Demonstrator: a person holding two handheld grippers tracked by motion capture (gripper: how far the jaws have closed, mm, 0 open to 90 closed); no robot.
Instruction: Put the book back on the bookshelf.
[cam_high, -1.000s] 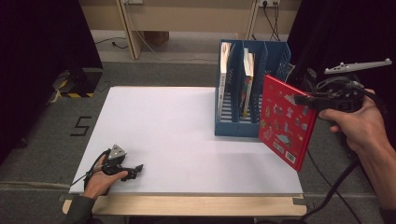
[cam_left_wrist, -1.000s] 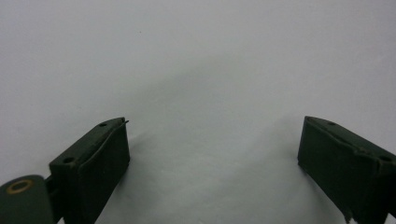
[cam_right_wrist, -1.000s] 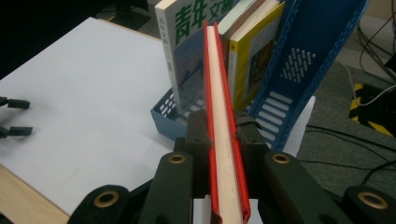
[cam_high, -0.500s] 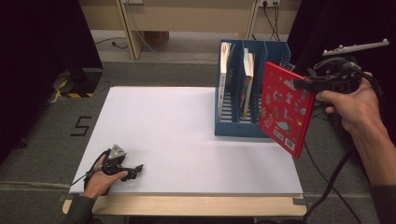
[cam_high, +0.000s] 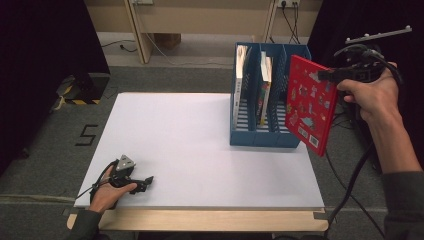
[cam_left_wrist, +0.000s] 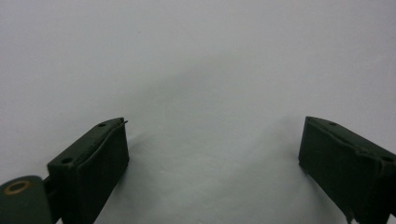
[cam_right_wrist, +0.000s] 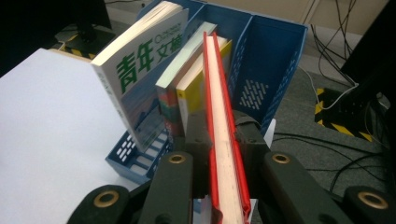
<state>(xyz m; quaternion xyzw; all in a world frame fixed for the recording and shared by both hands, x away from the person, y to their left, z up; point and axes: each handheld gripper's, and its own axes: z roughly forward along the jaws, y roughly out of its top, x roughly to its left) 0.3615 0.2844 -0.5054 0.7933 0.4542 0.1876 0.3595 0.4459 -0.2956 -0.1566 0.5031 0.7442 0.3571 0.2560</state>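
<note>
Clamping the red book (cam_high: 309, 104) by its edge, the right gripper (cam_high: 334, 76) should keep it upright and drop it squarely into the blue file rack's (cam_high: 260, 138) empty right slot, while the left gripper (cam_high: 145, 182) rests spread and empty on the white table (cam_high: 200, 150).

Even overhead light; the white rectangular tabletop (cam_high: 200, 145) reads bright, no glare. Room edges at left and right of the high view fall to black. Left gripper view: soft, pale, faint grey shadows beside the black tongs (cam_left_wrist: 210, 158). Right gripper view: the thin red hardcover book (cam_right_wrist: 222, 135) is blurred close up, sharper farther off.
</note>
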